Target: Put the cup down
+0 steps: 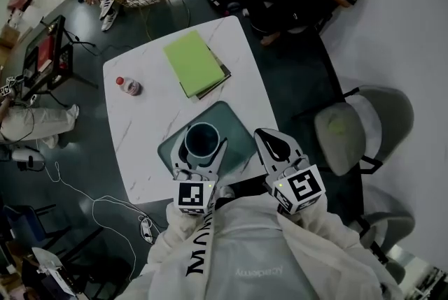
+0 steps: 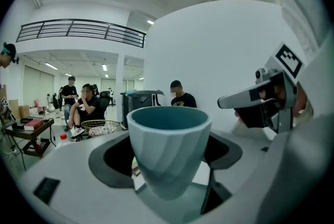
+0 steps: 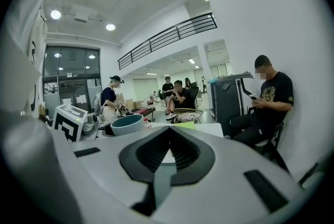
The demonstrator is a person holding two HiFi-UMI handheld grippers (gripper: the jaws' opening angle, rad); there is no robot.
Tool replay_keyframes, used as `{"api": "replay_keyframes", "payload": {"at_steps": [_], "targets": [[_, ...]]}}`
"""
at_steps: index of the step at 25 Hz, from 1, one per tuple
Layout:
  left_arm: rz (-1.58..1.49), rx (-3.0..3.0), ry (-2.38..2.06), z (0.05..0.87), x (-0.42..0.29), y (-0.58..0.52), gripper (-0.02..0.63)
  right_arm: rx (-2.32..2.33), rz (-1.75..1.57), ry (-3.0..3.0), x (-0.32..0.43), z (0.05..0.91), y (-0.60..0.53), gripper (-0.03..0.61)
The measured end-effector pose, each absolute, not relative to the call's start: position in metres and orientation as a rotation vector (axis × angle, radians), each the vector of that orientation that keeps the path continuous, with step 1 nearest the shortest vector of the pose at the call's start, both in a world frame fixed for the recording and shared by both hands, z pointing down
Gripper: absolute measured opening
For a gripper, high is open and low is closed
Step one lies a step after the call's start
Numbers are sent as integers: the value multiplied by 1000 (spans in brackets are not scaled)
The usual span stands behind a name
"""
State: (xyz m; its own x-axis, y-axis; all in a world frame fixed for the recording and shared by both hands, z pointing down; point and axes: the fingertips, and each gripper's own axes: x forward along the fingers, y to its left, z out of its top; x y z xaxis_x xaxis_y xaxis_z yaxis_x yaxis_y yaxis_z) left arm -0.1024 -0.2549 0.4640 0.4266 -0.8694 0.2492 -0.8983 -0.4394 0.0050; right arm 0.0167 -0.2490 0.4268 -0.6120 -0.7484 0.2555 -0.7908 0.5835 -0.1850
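Left gripper (image 1: 203,149) pinches the teal cup (image 1: 201,138) upright over the grey-green mat (image 1: 240,129) — seemingly not yet set down — so next: lower it level, then spread the jaws.

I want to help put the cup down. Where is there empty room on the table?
The mat around the held cup is bare. So is the white table left of the mat, between the bottle and the near edge. The far middle is crowded by the books.
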Motion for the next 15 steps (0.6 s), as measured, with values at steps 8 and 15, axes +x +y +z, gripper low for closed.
{"api": "replay_keyframes", "payload": {"at_steps": [8, 15], "targets": [[357, 2507, -1574, 499, -92, -282, 391, 1287, 459, -2638, 27, 445, -278, 6], [393, 2507, -1581, 525, -85, -298, 391, 1235, 434, -2651, 25, 452, -298, 6]]}}
